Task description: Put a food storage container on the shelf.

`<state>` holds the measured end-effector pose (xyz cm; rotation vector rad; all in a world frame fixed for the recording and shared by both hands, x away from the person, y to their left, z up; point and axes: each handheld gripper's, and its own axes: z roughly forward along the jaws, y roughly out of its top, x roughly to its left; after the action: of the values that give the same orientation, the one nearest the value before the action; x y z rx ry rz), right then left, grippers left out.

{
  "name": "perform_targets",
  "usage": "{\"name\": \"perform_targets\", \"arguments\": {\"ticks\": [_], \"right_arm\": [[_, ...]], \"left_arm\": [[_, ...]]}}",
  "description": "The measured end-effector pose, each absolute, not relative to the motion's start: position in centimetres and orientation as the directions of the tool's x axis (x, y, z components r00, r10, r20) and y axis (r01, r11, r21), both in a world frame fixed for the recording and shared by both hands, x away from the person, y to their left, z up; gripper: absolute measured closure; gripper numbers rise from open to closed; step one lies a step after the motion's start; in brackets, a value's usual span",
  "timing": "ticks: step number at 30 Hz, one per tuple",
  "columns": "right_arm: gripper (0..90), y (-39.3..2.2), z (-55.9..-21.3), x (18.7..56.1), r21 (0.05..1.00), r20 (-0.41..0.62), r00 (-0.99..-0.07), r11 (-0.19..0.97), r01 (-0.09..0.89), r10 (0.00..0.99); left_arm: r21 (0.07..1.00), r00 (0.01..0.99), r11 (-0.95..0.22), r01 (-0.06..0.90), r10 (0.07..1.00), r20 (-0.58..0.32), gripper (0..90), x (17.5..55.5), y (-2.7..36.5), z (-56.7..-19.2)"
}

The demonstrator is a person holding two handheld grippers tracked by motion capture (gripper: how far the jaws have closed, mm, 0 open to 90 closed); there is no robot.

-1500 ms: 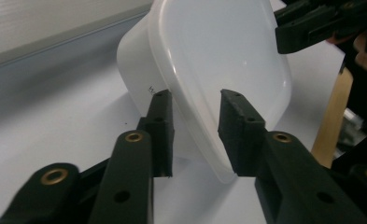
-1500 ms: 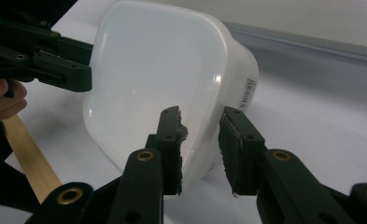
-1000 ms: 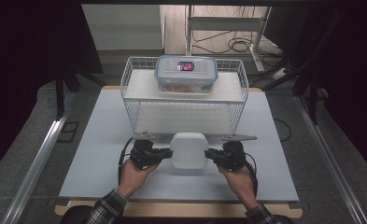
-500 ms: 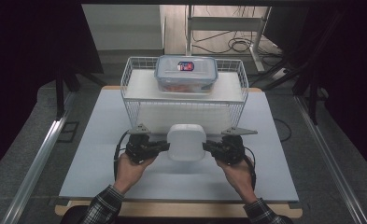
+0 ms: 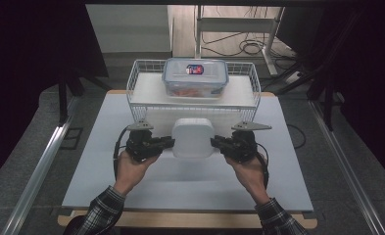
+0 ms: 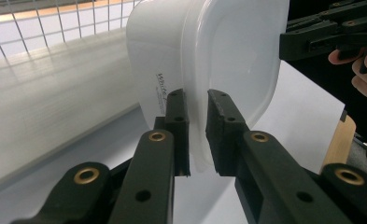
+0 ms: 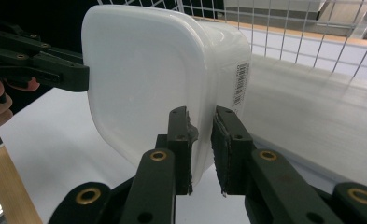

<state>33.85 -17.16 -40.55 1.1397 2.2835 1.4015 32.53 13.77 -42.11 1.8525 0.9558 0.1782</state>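
Note:
A white plastic container with its lid on hangs above the white table, held from both sides. My left gripper is shut on the lid's rim at the container's left side. My right gripper is shut on the rim at its right side. In the left gripper view the container stands on edge between the jaws, and the right gripper shows at its far rim. In the right gripper view the container carries a barcode label, with the left gripper at its far edge.
A white wire basket stands at the back of the table, right behind the lifted container. A clear lidded food box with a blue-edged lid sits on it. A wooden edge borders the table's front. Dark floor and cables lie around.
Both grippers have risen with the white container between them, lifting it off the table and a little toward the wire basket. The jaws stayed shut on its rim.

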Motion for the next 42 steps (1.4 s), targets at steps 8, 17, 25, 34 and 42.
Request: {"name": "perform_targets", "arguments": {"ticks": [8,17,25,34,42], "right_arm": [[77.6,-17.2,-38.3,34.4,0.847,0.198,-0.676,0.223,0.482,0.71],[77.6,-17.0,-35.0,34.8,0.876,0.178,-0.683,0.203,0.438,0.709],[77.6,-16.6,-32.3,35.6,0.895,0.165,-0.686,0.185,0.406,0.709],[78.2,-16.5,-29.5,36.7,0.908,0.191,-0.695,0.145,0.394,0.693],[78.4,-16.2,-26.8,37.5,0.921,0.175,-0.696,0.134,0.366,0.696]], "left_arm": [[0.841,0.68,-0.184,0.509,0.685,-0.261,79.9,33.0,13.9,-39.5],[0.865,0.688,-0.191,0.463,0.693,-0.215,79.8,33.5,14.0,-35.7],[0.875,0.688,-0.187,0.447,0.697,-0.203,79.8,34.4,14.4,-32.9],[0.879,0.687,-0.159,0.449,0.691,-0.226,79.7,35.6,15.0,-30.1],[0.888,0.687,-0.142,0.436,0.691,-0.227,79.7,36.5,15.2,-27.8]]}}
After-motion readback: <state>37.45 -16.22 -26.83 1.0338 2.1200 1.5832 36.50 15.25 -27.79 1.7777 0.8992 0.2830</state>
